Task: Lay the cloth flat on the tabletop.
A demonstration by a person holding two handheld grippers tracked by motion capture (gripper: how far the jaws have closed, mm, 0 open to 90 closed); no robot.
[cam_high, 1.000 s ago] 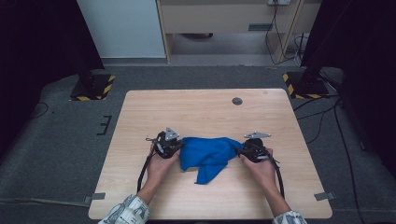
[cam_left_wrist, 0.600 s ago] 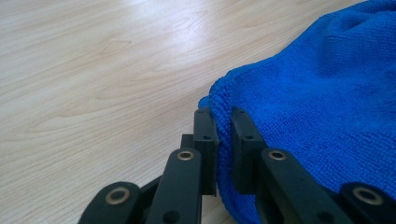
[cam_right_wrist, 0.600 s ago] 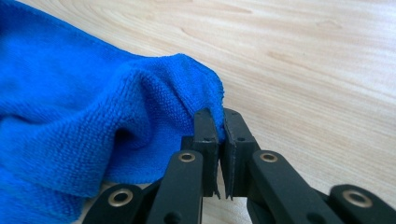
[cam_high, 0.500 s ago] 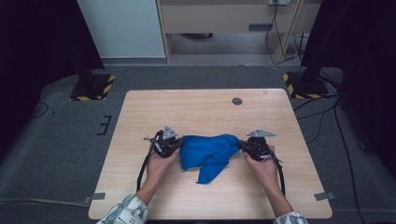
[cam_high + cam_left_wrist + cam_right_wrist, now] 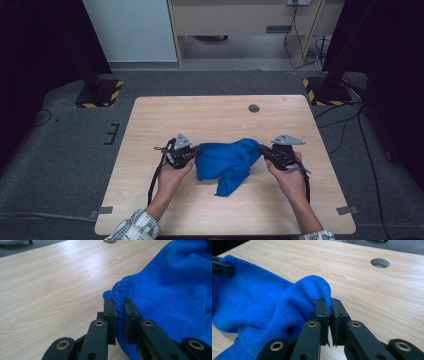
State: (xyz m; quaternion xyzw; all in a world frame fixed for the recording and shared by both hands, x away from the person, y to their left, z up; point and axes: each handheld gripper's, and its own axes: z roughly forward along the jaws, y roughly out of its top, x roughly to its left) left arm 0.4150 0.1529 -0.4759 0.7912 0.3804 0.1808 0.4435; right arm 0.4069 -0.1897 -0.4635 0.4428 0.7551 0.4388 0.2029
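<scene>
A blue microfibre cloth [image 5: 225,160] hangs between my two grippers over the middle of the wooden table [image 5: 210,115]. My left gripper [image 5: 196,152] is shut on the cloth's left edge; in the left gripper view the jaws [image 5: 120,302] pinch a fold of the cloth [image 5: 170,290]. My right gripper [image 5: 261,149] is shut on the cloth's right edge, and its jaws [image 5: 330,302] clamp a raised fold of the cloth [image 5: 262,305]. One corner of the cloth droops toward the table's near side. The left gripper's jaw tip [image 5: 222,267] appears at the far left of the right gripper view.
A round cable hole [image 5: 254,108] sits near the table's far edge, also seen as the hole [image 5: 380,262] in the right gripper view. Bare wood surrounds the cloth. Black stands with yellow-striped feet [image 5: 100,95] flank the table on the floor.
Both hands have risen a little and the cloth's top edge has lifted and stretched between them. The right gripper has shifted slightly outward to the right.
</scene>
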